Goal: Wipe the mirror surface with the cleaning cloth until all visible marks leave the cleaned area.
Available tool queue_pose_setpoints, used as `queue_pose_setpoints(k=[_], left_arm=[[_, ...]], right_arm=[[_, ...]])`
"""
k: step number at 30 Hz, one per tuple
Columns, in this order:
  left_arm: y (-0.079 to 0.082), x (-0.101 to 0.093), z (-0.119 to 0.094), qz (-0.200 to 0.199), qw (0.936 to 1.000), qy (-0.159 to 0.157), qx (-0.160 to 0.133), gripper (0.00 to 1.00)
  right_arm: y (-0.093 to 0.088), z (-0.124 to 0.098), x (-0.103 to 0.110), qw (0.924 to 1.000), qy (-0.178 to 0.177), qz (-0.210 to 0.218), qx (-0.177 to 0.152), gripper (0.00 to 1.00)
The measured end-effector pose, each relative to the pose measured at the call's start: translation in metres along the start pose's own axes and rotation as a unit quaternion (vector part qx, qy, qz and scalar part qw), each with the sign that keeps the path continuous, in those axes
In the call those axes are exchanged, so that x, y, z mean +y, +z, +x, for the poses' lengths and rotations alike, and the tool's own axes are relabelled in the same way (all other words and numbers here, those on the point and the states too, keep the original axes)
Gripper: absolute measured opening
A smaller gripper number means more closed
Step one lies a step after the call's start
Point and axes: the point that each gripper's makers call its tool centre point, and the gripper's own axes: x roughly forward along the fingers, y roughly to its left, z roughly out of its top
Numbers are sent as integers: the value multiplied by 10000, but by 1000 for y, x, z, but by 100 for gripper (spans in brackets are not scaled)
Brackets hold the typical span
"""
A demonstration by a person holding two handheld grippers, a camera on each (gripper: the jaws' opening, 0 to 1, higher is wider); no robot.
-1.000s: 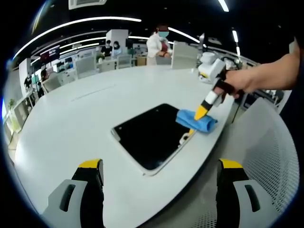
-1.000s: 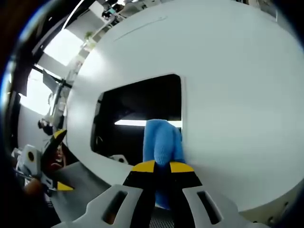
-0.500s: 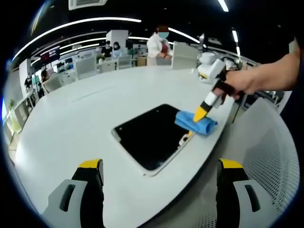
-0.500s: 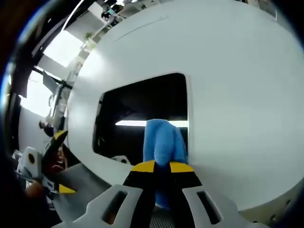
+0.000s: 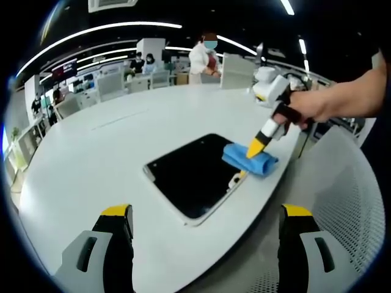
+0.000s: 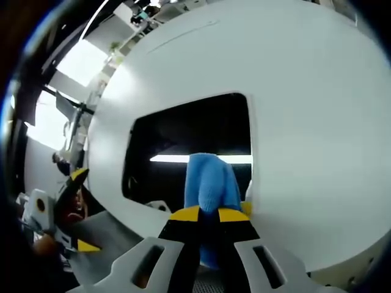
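The white desk (image 5: 91, 159) carries everything, and I read it as a broad, rounded slab with its near edge curving past both my tools. On it, close to that near edge and toward the right-hand end as the left gripper view shows it, lies the mirror (image 5: 192, 174), flat, dark and rectangular with a pale thin frame. I judge it stiff, smooth and breakable, and light enough to skate on the slick desk if I push sideways too hard, so I would press down through the cloth rather than shove along. A small pale fitting sits at its near right edge; I cannot tell what it is.

The blue cloth (image 5: 249, 160) lies bunched on the mirror's right corner, partly over the frame and onto the desk. It looks soft, light and floppy, so it will fold and drag; the best hold is on the gathered bulk, not a loose corner.

My right tool (image 6: 208, 215) has its jaws closed tight on that gathered end of the cloth (image 6: 211, 183), with the rest trailing forward onto the glass (image 6: 189, 134). In the left gripper view I see it coming down at a slant, a hand (image 5: 305, 107) gripping its handle.

My left tool (image 5: 204, 213) hangs back over the desk's near edge, jaws spread wide, holding nothing.
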Motion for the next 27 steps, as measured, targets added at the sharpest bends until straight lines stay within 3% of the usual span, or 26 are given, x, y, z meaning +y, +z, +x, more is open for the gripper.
queue_pose_setpoints(k=[27], left_arm=[[0,0,0,-1,10000,-16,-9,100]], right_arm=[[3,12,25,9999,142,3,-73,3]])
